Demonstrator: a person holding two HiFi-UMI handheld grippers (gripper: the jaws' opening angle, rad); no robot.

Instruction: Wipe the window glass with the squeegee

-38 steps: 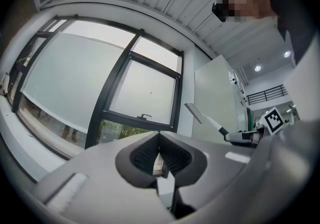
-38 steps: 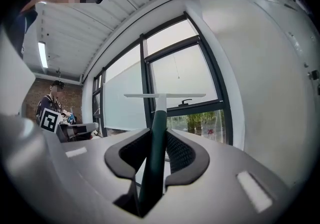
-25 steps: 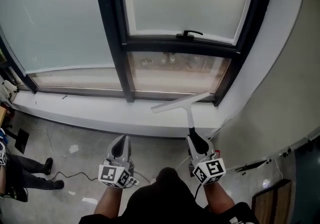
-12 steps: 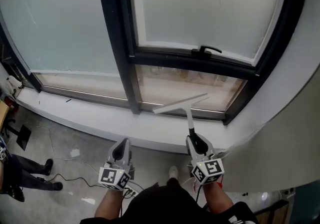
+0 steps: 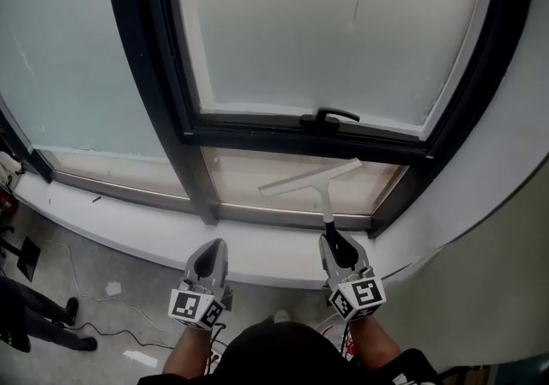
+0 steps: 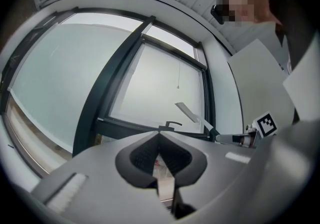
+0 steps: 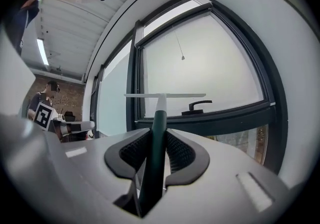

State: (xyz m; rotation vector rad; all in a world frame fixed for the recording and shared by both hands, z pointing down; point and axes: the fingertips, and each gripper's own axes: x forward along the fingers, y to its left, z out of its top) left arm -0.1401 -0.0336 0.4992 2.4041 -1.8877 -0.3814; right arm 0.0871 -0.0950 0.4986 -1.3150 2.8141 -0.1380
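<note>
1. Right claw [image 5: 331, 243] was clenched on the dark grip of the squeegee [image 5: 312, 178]; in the right gripper view the handle ran straight up between the two pads of that claw [image 7: 155, 140] to the pale blade [image 7: 164, 96].
2. Left claw [image 5: 209, 248] grasped nothing. Its own view showed the pads [image 6: 143, 154] closed tip to tip, with only window behind them.
3. From the head view, both claws sat low and side by side above the white sill [image 5: 257, 246], the left one well apart from the squeegee.
4. The squeegee blade lay slanted, right end higher, in front of the lower pane [image 5: 244, 176], just under the dark crossbar [image 5: 257, 131] of the window frame. Whether the blade touched the glass could not be told.
5. Above the crossbar stood the large frosted window glass [image 5: 343, 32], and a black window handle [image 5: 329, 117] sat on its bottom rail, just above the blade.
6. A thick dark upright [image 5: 154, 75] divided this window from another frosted pane [image 5: 60, 57] to the left.
7. Below the sill, grey floor [image 5: 94, 263] showed with thin cables [image 5: 77, 289] lying on it.
</note>
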